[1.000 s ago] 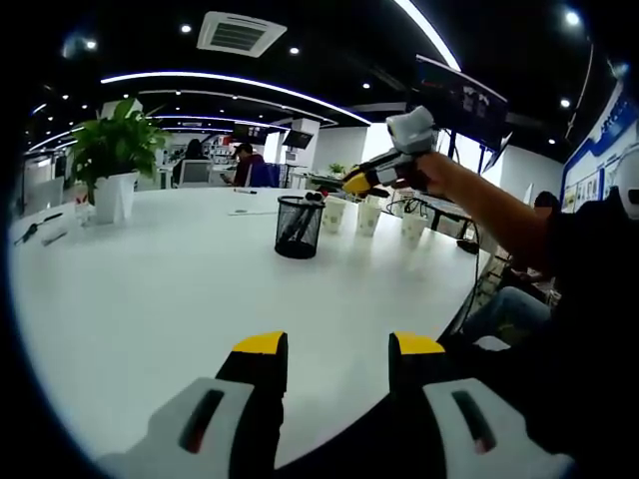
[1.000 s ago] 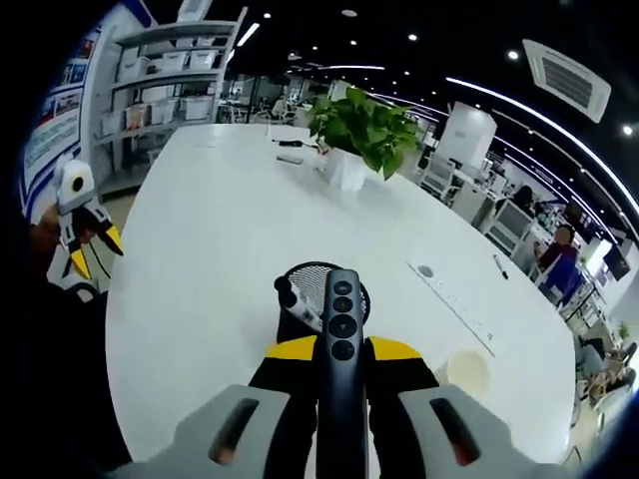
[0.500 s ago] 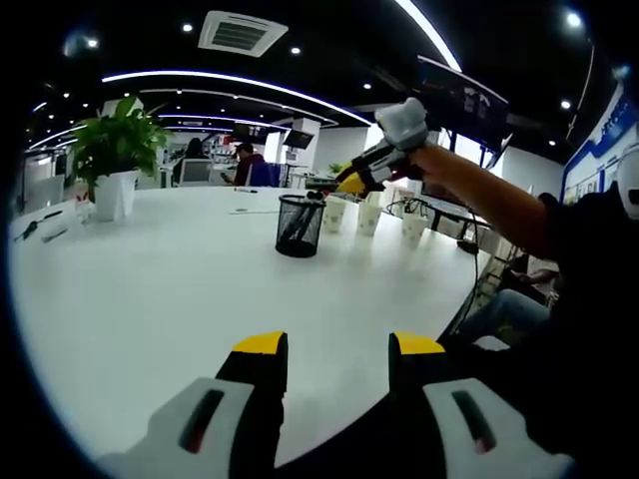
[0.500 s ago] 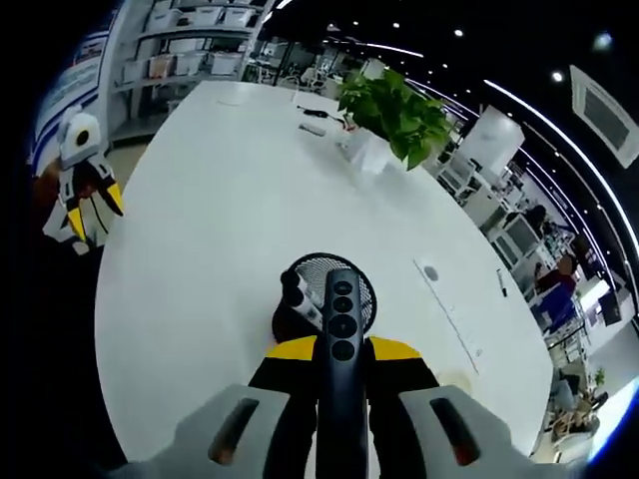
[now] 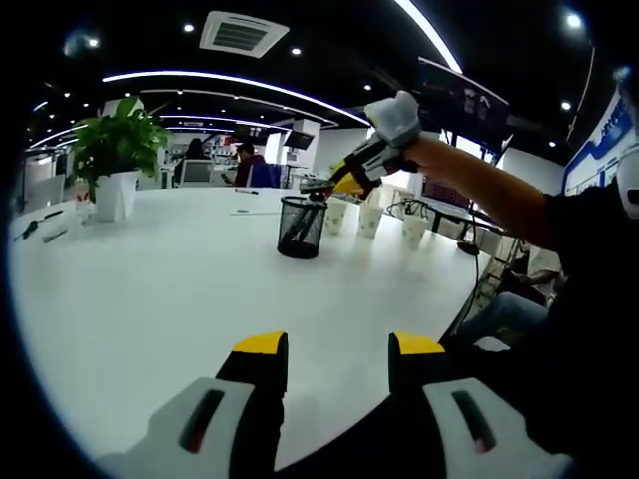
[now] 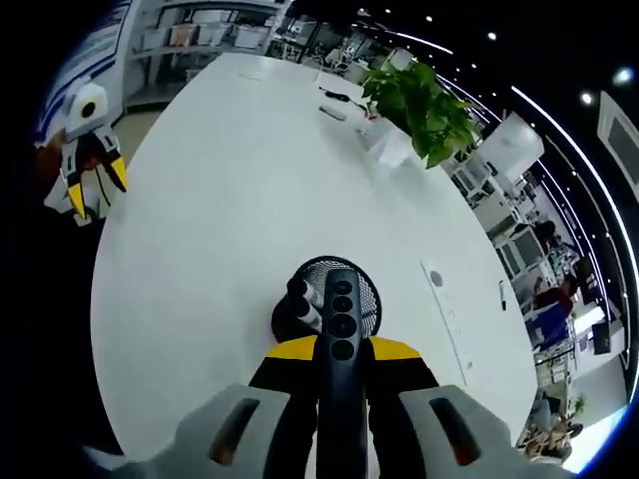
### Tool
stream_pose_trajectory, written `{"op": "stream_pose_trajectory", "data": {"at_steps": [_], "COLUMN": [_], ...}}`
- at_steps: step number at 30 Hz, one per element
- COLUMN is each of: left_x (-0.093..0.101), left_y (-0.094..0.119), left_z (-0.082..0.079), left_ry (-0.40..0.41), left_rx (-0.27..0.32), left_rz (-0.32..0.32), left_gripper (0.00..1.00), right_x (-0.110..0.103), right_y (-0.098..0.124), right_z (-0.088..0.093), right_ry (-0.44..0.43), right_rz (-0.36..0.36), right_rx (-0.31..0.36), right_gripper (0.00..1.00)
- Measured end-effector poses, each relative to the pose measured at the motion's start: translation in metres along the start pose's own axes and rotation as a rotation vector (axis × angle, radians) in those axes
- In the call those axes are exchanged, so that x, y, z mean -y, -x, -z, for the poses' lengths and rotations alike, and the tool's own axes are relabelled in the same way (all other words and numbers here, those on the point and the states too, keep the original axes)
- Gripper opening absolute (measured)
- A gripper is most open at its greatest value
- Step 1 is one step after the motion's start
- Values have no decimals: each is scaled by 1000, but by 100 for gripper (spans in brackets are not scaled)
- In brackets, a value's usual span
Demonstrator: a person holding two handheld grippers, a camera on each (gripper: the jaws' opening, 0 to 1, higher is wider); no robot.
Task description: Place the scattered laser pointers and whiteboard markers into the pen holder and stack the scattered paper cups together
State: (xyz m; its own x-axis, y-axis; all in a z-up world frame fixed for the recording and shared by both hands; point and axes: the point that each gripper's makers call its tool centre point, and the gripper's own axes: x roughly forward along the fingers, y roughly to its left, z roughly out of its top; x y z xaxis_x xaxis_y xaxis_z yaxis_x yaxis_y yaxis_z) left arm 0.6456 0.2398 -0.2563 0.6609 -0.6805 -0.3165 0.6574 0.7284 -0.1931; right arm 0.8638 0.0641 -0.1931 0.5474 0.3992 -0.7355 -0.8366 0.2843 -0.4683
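Note:
A black mesh pen holder (image 5: 299, 227) stands on the white table (image 5: 150, 289) with dark markers leaning inside. My right gripper (image 5: 341, 183) hovers just above the holder, shut on a black laser pointer (image 6: 341, 339) whose tip points down over the holder's mouth (image 6: 329, 299). Three white paper cups (image 5: 368, 219) stand apart just behind the holder. My left gripper (image 5: 329, 349) rests low over the table's near edge, open, with nothing between its yellow-tipped fingers. It also appears at the far left of the right gripper view as the left gripper (image 6: 92, 185).
A potted green plant (image 5: 113, 155) stands at the far left of the table, with small dark items (image 5: 38, 230) near it. People sit at desks beyond. A seated person's legs (image 5: 509, 309) are by the table's right edge. Shelves (image 6: 200, 30) line the wall.
My right gripper has moved with the laser pointer from beside the cups to above the pen holder and tilted down toward it. The left gripper has stayed still.

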Motion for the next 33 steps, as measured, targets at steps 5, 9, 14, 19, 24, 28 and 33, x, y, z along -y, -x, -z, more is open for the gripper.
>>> {"op": "stream_pose_trajectory", "data": {"at_steps": [5, 9, 14, 19, 24, 28, 33], "left_x": [1, 1, 1, 0, 0, -2, -4], "left_y": [-1, -2, -3, -4, -3, -1, 1], "left_z": [0, 0, -1, -1, 2, 4, 5], "left_ry": [-1, 0, -2, 2, 6, 12, 19], "left_rx": [0, -2, 0, 0, 0, 1, 4], "left_rz": [3, 5, 9, 8, 8, 3, -3], "left_gripper": [42, 42, 42, 42, 42, 42, 42], "right_x": [-2, -3, -6, -1, -3, -2, -9], "right_y": [-3, -6, -9, -15, -18, -22, -21], "right_z": [1, 3, 5, 6, 1, 2, 1], "right_ry": [32, 57, 109, 163, 185, 238, 310], "right_rz": [-14, -27, -53, -52, -63, -55, -36], "right_rx": [-27, -48, -91, -133, -148, -202, -252], "right_gripper": [20, 20, 20, 20, 20, 20, 20]}}
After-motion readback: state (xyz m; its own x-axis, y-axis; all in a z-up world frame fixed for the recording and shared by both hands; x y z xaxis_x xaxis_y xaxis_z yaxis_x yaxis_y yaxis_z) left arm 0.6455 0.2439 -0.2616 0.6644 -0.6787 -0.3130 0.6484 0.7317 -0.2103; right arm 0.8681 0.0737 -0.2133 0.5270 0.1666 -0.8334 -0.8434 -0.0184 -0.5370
